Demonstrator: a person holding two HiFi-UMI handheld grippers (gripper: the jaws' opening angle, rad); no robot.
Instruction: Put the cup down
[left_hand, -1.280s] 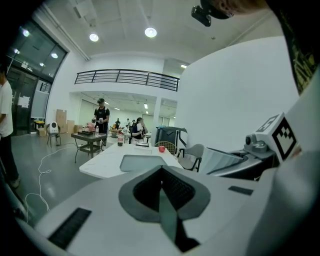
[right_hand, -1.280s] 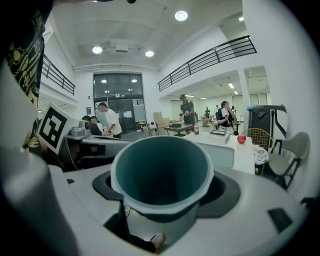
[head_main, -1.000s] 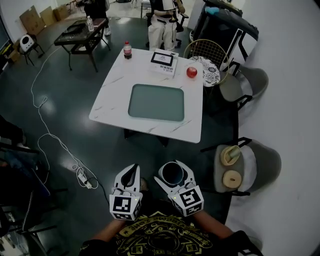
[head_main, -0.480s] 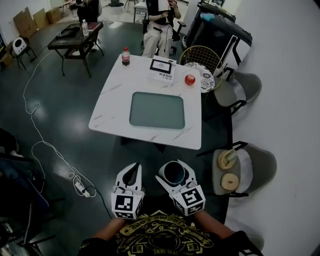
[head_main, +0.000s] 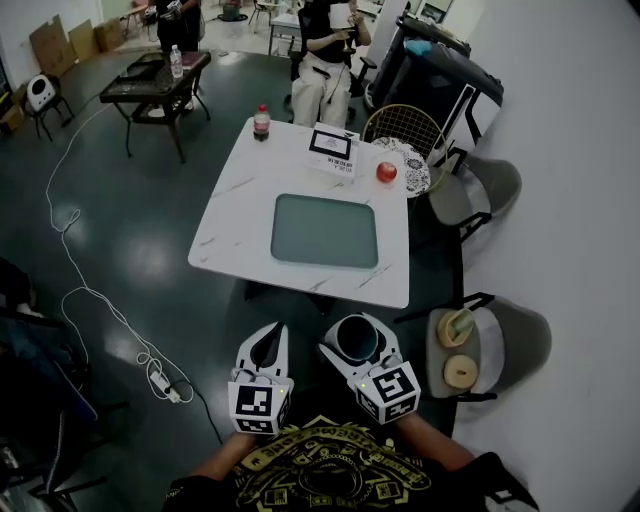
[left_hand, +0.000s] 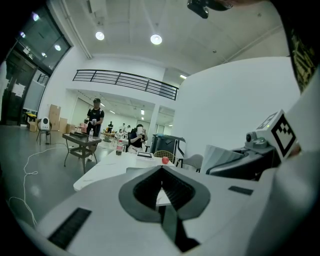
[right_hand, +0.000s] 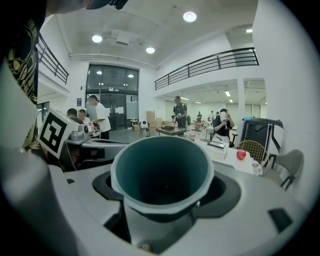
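Observation:
A dark teal cup (head_main: 352, 338) with a pale rim stands upright between the jaws of my right gripper (head_main: 356, 346), which is shut on it, low in the head view and well short of the table. In the right gripper view the cup (right_hand: 162, 170) fills the middle and its inside looks empty. My left gripper (head_main: 269, 337) hangs beside it to the left, shut with nothing in it; in the left gripper view its dark pads (left_hand: 172, 192) meet. Ahead stands a white marble table (head_main: 240, 200) with a teal tray (head_main: 325, 230) on it.
At the table's far edge are a cola bottle (head_main: 262, 121), a boxed card (head_main: 332, 152) and a red apple (head_main: 386, 171). Grey chairs (head_main: 520, 340) stand at the right, the near one bearing round wooden things (head_main: 461, 371). A white cable (head_main: 100, 280) trails over the dark floor. People sit and stand beyond the table.
The table and tray have drifted lower and rightward in the head view. Both grippers keep their pose, shifted slightly right, and the cup stays held.

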